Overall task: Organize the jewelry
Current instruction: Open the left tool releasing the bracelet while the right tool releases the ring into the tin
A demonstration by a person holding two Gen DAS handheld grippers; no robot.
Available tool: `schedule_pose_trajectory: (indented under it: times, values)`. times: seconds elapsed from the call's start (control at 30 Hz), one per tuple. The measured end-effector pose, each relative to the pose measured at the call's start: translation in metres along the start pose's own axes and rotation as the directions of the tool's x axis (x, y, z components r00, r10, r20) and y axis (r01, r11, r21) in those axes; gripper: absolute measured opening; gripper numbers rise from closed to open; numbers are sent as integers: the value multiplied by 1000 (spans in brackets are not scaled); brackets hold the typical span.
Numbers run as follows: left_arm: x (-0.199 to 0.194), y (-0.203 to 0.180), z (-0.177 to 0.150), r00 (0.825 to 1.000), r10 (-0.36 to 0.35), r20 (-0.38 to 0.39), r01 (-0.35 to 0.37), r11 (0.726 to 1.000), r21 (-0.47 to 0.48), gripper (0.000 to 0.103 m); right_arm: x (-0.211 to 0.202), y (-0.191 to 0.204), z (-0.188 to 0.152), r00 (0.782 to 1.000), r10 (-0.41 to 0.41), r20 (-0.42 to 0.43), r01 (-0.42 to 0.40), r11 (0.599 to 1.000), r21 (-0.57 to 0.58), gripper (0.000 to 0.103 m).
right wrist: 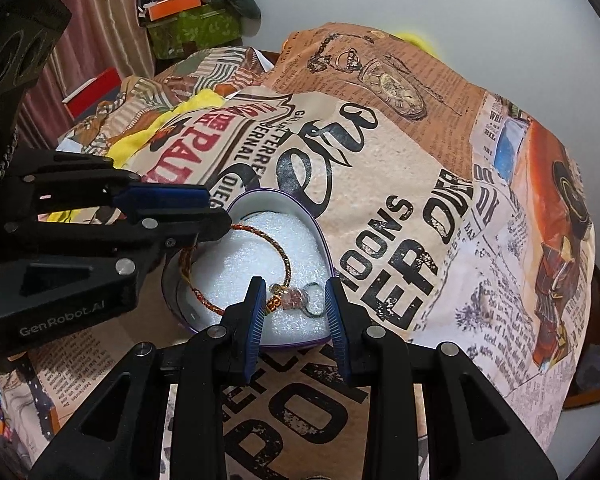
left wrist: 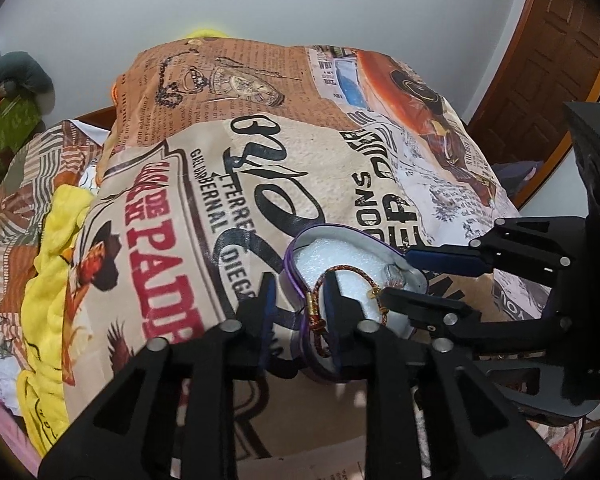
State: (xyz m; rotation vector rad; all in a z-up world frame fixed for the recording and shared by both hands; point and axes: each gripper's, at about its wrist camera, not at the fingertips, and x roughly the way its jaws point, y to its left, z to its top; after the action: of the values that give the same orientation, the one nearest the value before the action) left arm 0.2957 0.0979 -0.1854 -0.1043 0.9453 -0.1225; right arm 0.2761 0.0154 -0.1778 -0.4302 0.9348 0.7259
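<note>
A purple heart-shaped box [right wrist: 320, 236] lined with white foam [right wrist: 260, 248] sits on the printed cloth; it also shows in the left wrist view [left wrist: 296, 256]. A red-and-gold braided bracelet [right wrist: 286, 256] with gold clasp beads lies on the foam, with a small pink charm ring [right wrist: 308, 296] beside it. My left gripper [left wrist: 300, 300] is open, its fingers straddling the box's purple rim, one inside by the bracelet [left wrist: 320, 280]. My right gripper [right wrist: 296, 304] is open, its fingertips either side of the charm ring at the box's near edge. It reaches in from the right in the left wrist view [left wrist: 404, 276].
A newspaper-print cloth [right wrist: 400, 184] covers a mound. Yellow fabric [left wrist: 52, 264] and patterned bedding lie to the left. A green box [right wrist: 192, 28] and orange box sit at the back by a curtain. A wooden door [left wrist: 548, 52] stands at the right.
</note>
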Motion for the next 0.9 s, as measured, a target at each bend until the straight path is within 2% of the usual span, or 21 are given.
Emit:
schedule_pose_trajectory:
  times: [0.2, 0.53, 0.73, 0.9]
  values:
    - [-13, 0, -2, 1000, 24, 17, -24, 1000, 0, 27, -13, -1, -1, 1000, -7, 25, 7, 1000, 17, 28]
    - [-51, -11, -7, 996, 50, 68, -51, 999, 14, 28, -58, 0, -8, 992, -54, 114, 49, 997, 54, 29]
    - [-76, -24, -15, 993, 62, 105, -66, 997, 35, 34, -89, -1, -21, 979, -94, 183, 78, 993, 92, 38]
    - [-92, -38, -25, 990, 62, 127, -68, 997, 45, 35, -108, -6, -35, 970, -114, 213, 82, 985, 151, 38]
